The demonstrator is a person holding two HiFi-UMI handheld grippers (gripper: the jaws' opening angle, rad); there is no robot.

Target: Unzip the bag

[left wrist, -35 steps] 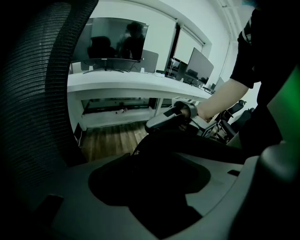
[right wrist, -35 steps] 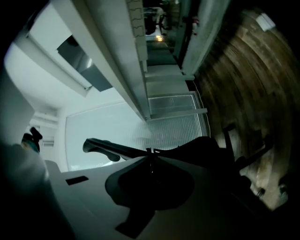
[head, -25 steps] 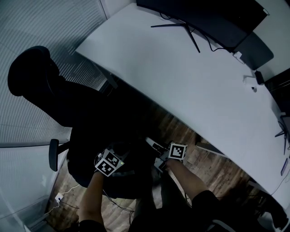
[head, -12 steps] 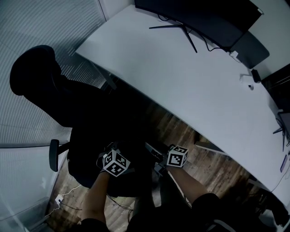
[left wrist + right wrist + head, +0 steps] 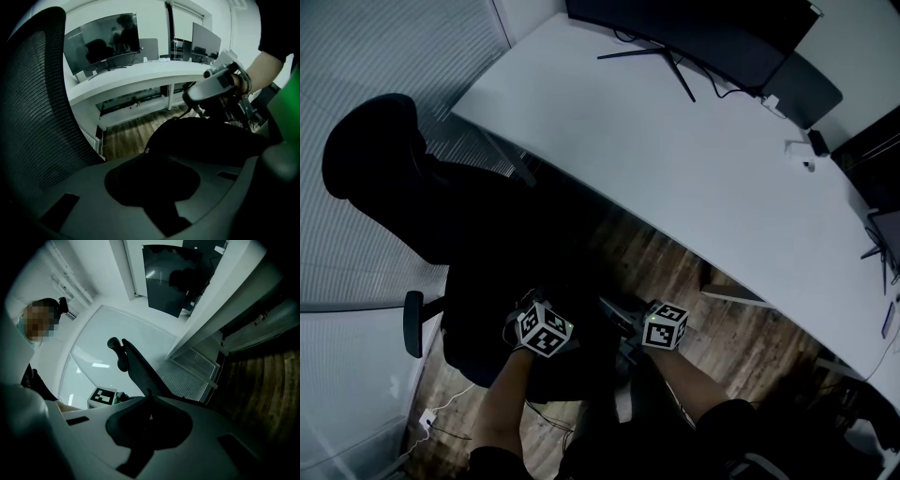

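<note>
A black bag point(image 5: 592, 330) lies on the seat of a black office chair point(image 5: 441, 216), low in the head view. My left gripper point(image 5: 534, 305) points steeply down at the bag's left side. Its jaws have just been closing, and in the left gripper view black bag fabric point(image 5: 201, 136) fills the gap at the left gripper point(image 5: 152, 187). My right gripper point(image 5: 614, 314) lies level at the bag's right side. In its own view the right gripper point(image 5: 149, 420) is shut, with a thin dark zipper pull point(image 5: 148, 395) standing up between the pads. The left gripper view shows the right gripper point(image 5: 190, 101) above the bag.
A long white desk point(image 5: 694, 159) runs across behind the chair, with a dark monitor point(image 5: 694, 37) at its far edge. Wood floor point(image 5: 675, 272) shows under the desk. A white plug and cable point(image 5: 427, 412) lie on the floor at the lower left.
The right gripper has drawn a little closer to the left one and rolled. The left gripper's marker cube has turned while staying in place over the bag.
</note>
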